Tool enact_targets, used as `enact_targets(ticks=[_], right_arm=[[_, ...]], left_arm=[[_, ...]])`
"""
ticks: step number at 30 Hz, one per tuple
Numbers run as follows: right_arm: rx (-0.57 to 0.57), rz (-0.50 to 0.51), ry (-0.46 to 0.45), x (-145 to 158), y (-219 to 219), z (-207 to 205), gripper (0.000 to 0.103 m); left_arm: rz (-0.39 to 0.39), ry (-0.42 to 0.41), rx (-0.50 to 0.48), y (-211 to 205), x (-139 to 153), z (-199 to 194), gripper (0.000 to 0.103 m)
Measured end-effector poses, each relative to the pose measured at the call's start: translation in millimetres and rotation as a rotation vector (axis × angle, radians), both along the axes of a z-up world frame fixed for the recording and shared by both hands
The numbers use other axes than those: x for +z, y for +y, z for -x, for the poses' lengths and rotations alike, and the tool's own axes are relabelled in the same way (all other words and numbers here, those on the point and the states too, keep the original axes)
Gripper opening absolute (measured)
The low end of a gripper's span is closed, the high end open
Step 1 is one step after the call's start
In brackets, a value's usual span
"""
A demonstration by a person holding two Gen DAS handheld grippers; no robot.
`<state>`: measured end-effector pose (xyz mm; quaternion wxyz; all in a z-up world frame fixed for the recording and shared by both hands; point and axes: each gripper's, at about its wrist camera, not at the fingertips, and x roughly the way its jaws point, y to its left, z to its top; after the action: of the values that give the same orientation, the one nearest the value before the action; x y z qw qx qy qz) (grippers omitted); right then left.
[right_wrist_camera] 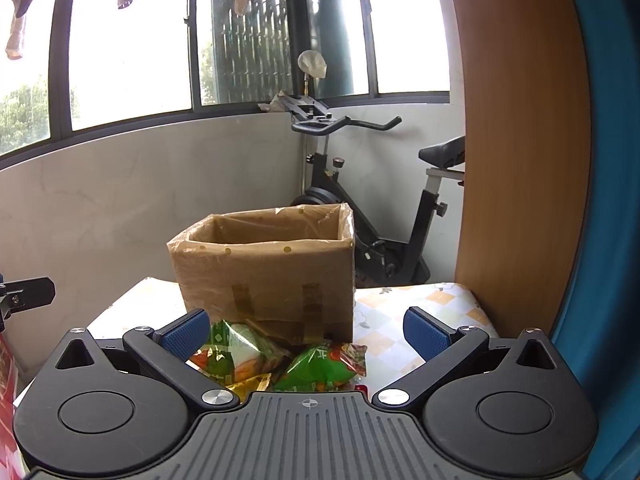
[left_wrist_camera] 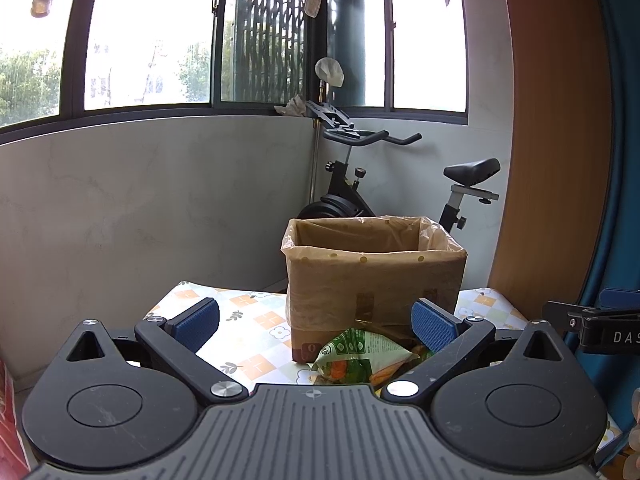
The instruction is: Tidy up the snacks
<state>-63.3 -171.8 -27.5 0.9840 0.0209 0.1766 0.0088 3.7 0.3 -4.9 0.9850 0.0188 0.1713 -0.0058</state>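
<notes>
An open cardboard box (left_wrist_camera: 372,280) (right_wrist_camera: 268,280) lined with clear plastic stands on the patterned table. Green snack packets (left_wrist_camera: 356,360) lie against its front. In the right wrist view two show: one with carrot pictures (right_wrist_camera: 236,356) and a green one with red ends (right_wrist_camera: 324,366). My left gripper (left_wrist_camera: 316,326) is open, the packets low between its fingers toward the right pad (left_wrist_camera: 434,326). My right gripper (right_wrist_camera: 306,336) is open above both packets, its left pad (right_wrist_camera: 186,334) beside the carrot packet. Neither holds anything.
The table (left_wrist_camera: 248,332) (right_wrist_camera: 400,328) has a floral checked cloth. An exercise bike (left_wrist_camera: 400,184) (right_wrist_camera: 360,200) stands behind it by the window wall. A wooden panel (right_wrist_camera: 520,160) rises at the right. A red package (left_wrist_camera: 8,420) shows at the left edge. The other gripper's tip (left_wrist_camera: 600,326) pokes in.
</notes>
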Motion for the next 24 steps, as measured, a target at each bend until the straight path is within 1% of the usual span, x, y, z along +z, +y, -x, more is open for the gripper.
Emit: enact_targets(ticks=[24], right_arm=[[0.001, -0.002, 0.006, -1.3, 0.4, -3.0, 0.103]], left_arm=[[0.0, -0.004, -0.005, -0.1, -0.2, 0.9, 0.103]])
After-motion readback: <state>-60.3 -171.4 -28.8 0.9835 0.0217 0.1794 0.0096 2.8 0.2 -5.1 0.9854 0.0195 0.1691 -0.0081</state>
